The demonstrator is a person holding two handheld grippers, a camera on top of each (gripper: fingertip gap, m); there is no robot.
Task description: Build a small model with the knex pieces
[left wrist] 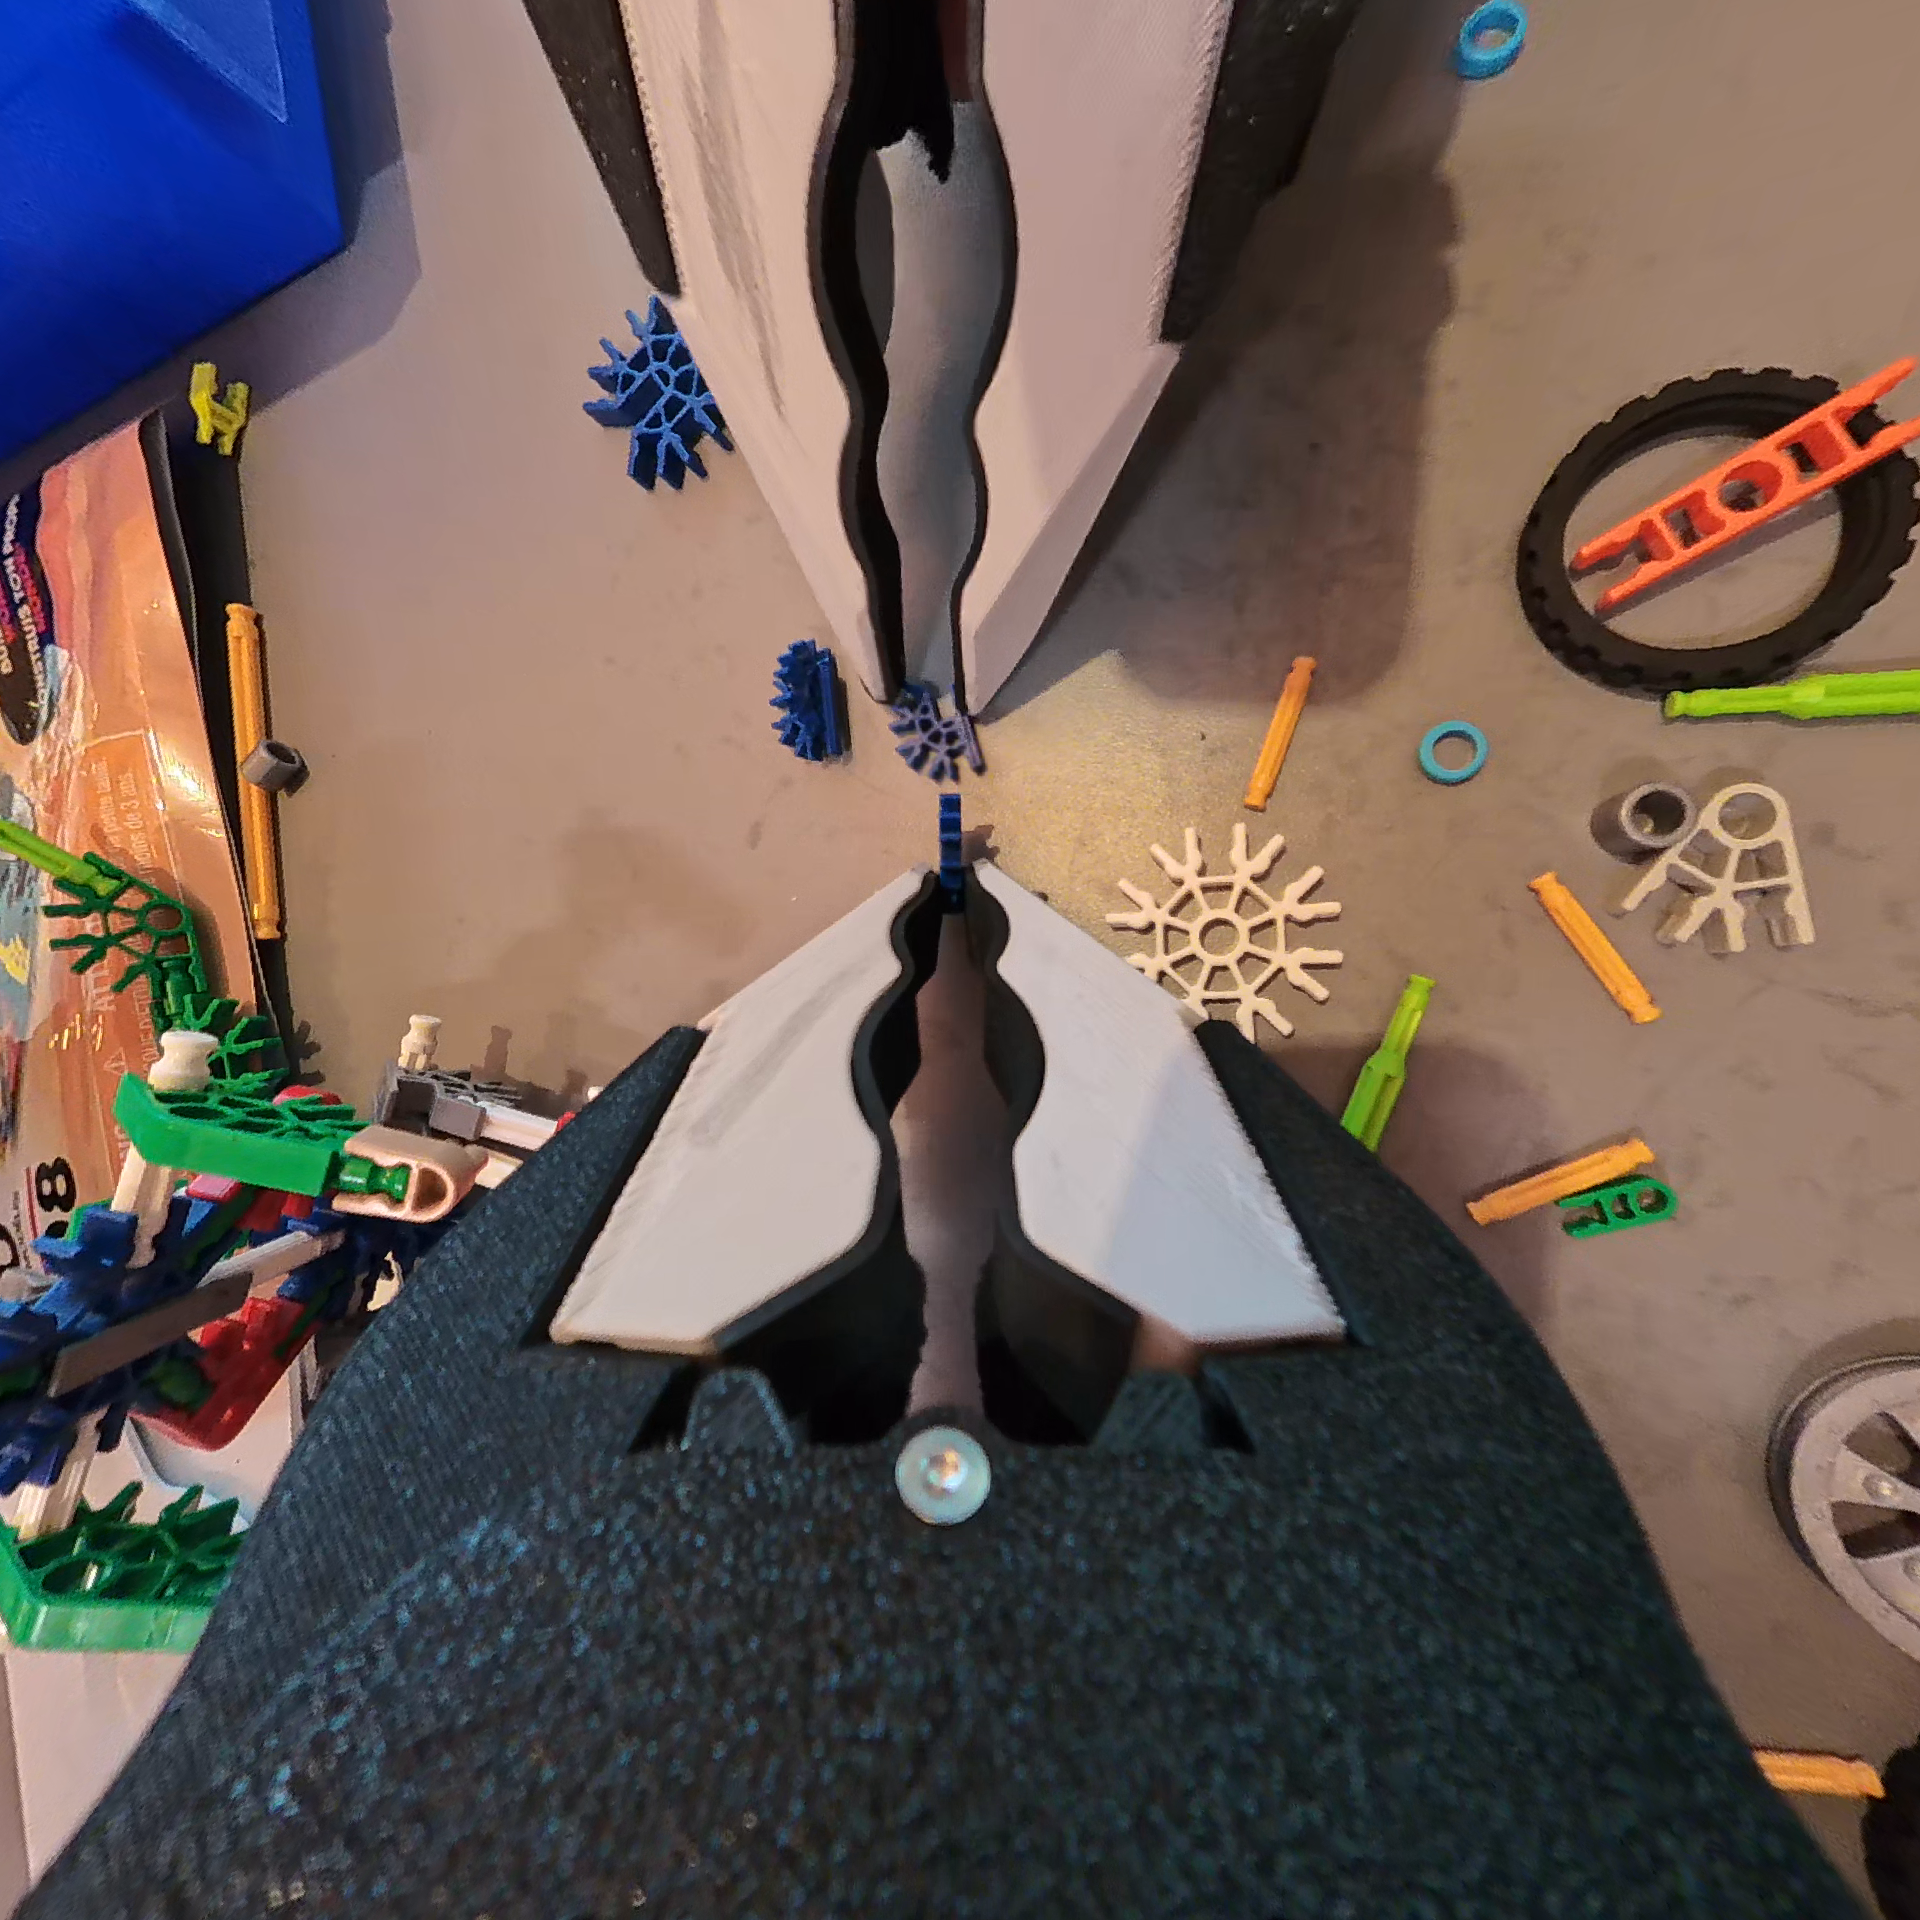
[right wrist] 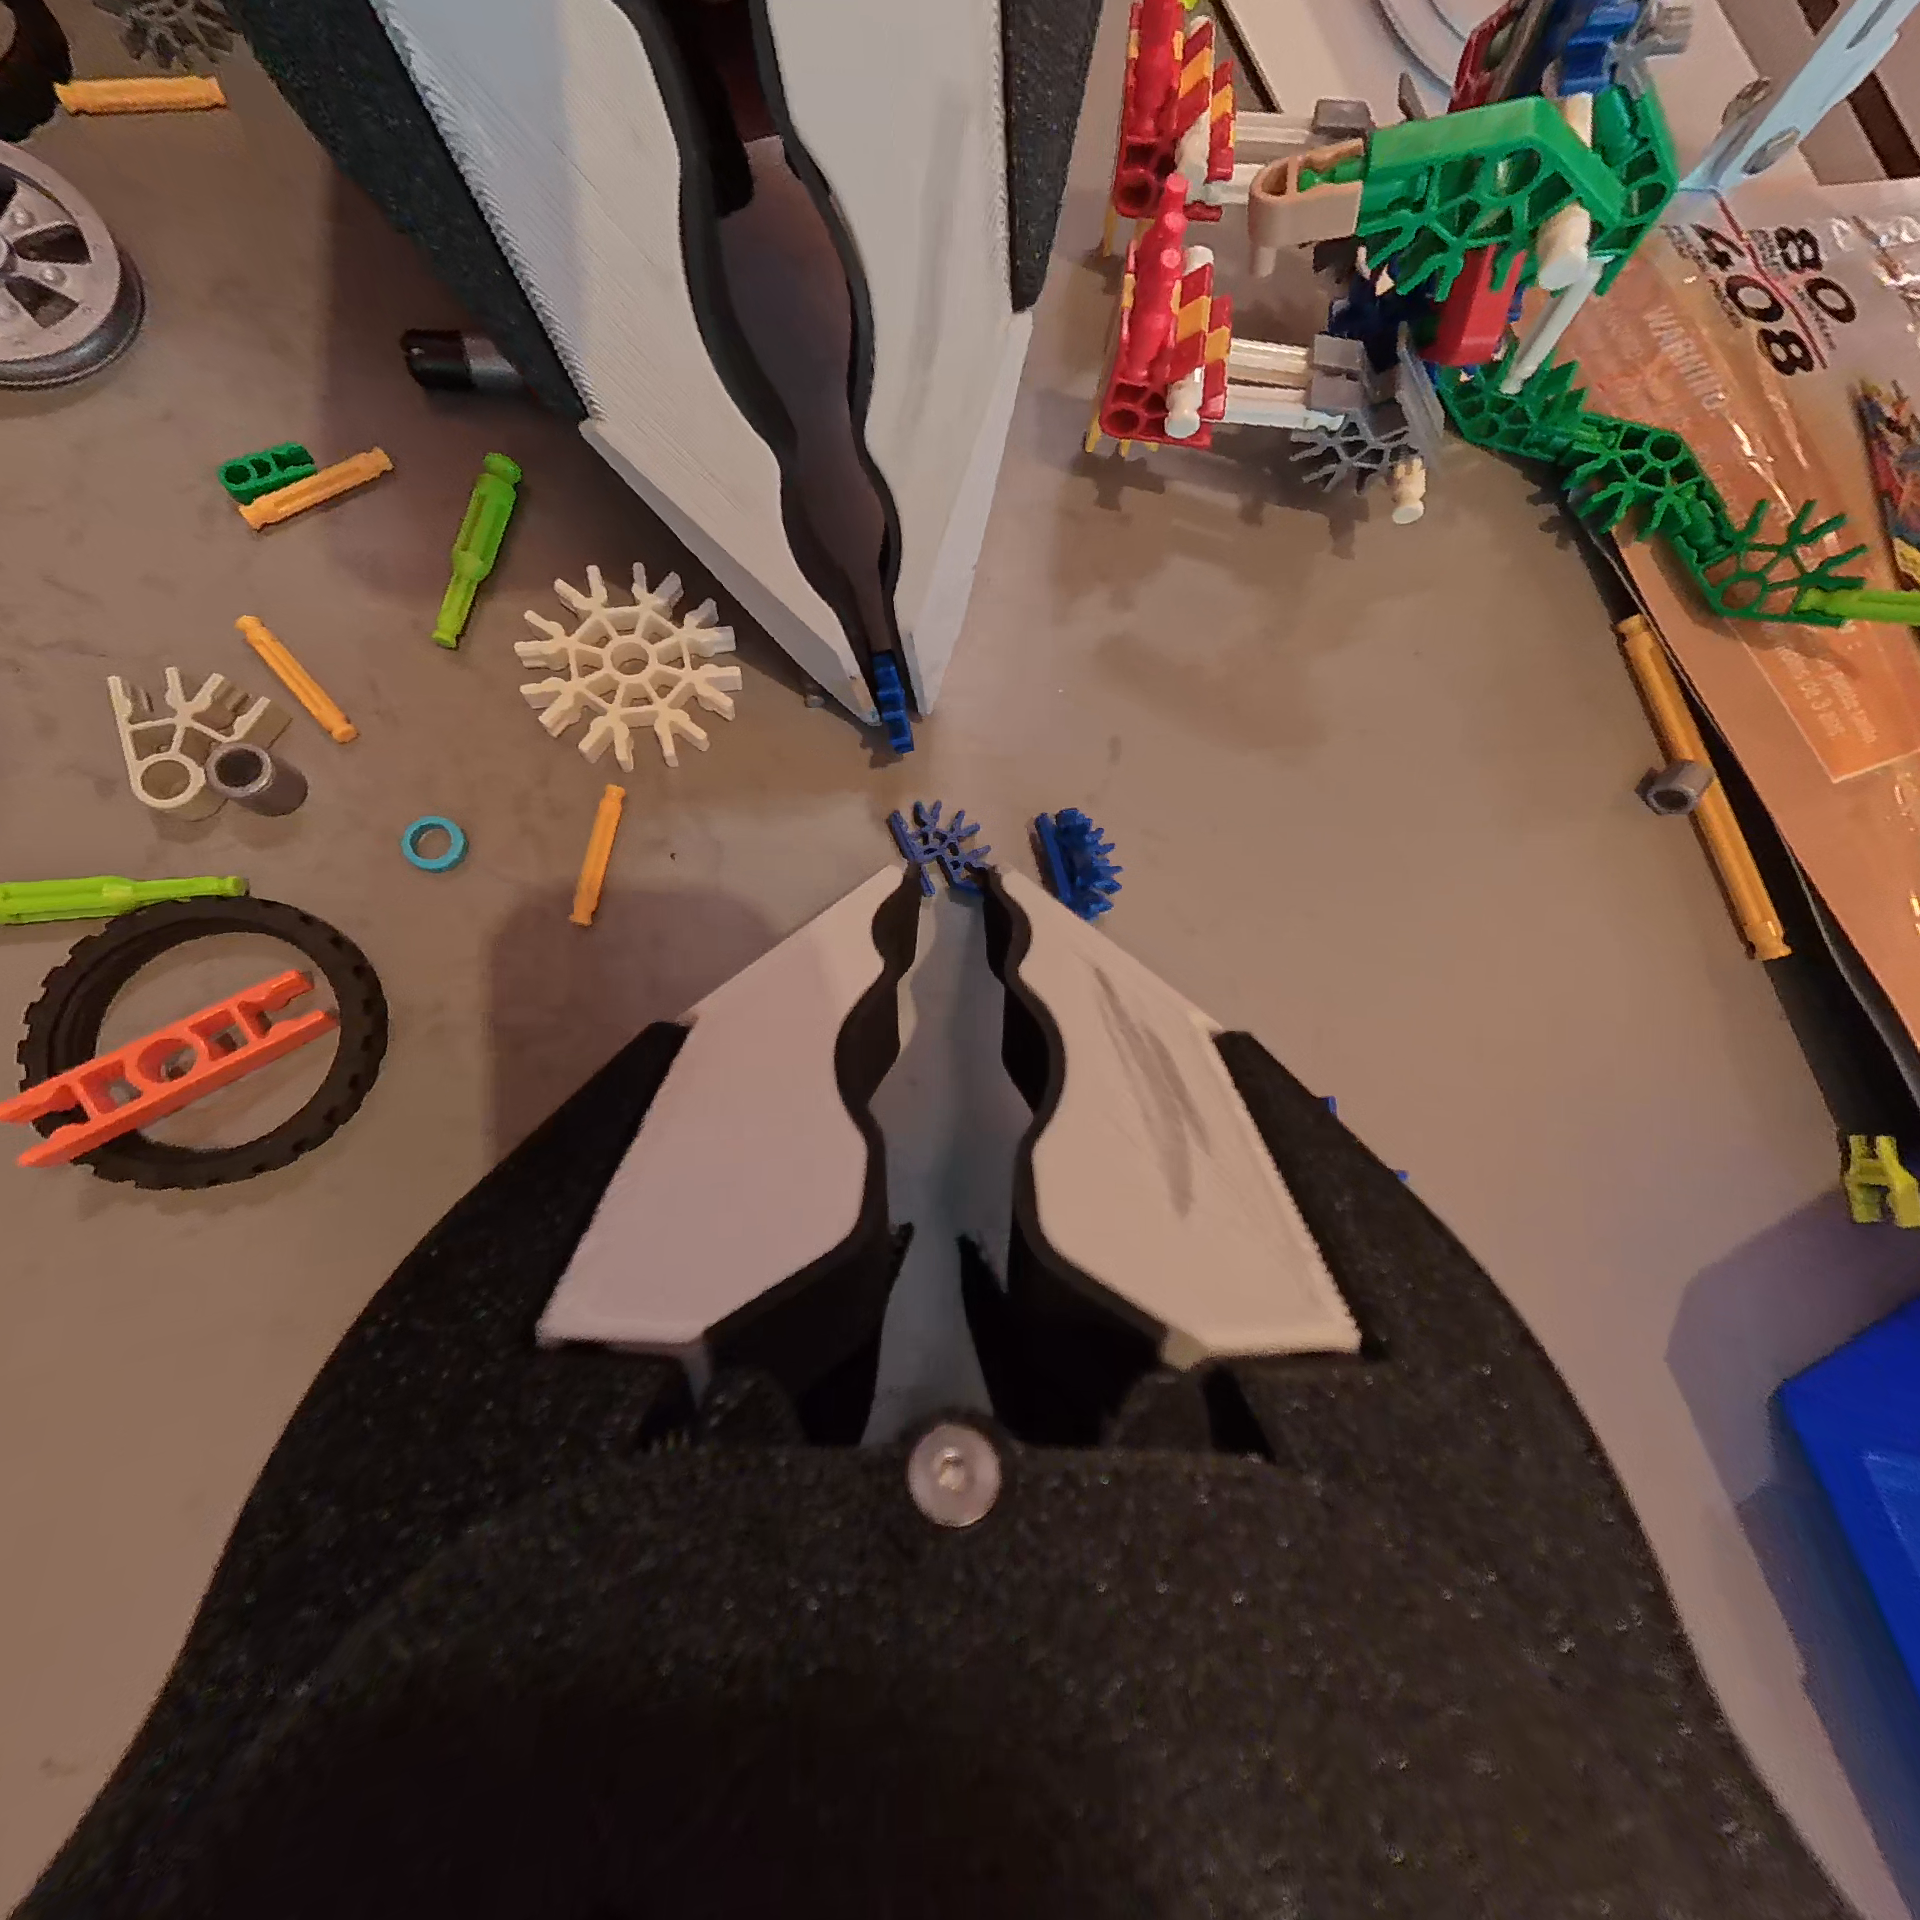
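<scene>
In the left wrist view my left gripper [left wrist: 951,883] is shut on a small blue connector [left wrist: 950,847], seen edge-on at its tips. Facing it from above, my right gripper [left wrist: 930,698] is shut on a blue snowflake-shaped connector [left wrist: 937,740]. The two pieces are tip to tip with a small gap between them, just above the grey table. The right wrist view shows the same: my right gripper [right wrist: 951,885] holds the snowflake connector [right wrist: 940,840], and my left gripper [right wrist: 891,715] holds the edge-on blue piece [right wrist: 891,694]. A loose blue connector [left wrist: 808,701] lies beside them.
A white snowflake connector [left wrist: 1226,935], a black tyre [left wrist: 1558,634] with an orange piece [left wrist: 1756,488], green and orange rods, a teal ring [left wrist: 1451,750] and a grey wheel [left wrist: 1849,1507] lie to the right. A built rod-and-connector model [left wrist: 187,1195], a printed bag and a blue box [left wrist: 135,187] are to the left. My two grippers' fingertips are within a few centimetres of each other. The left tips stand about 15 cm off the grey wheel [left wrist: 1849,1507]. Look for it in the right wrist view [right wrist: 73,261] too.
</scene>
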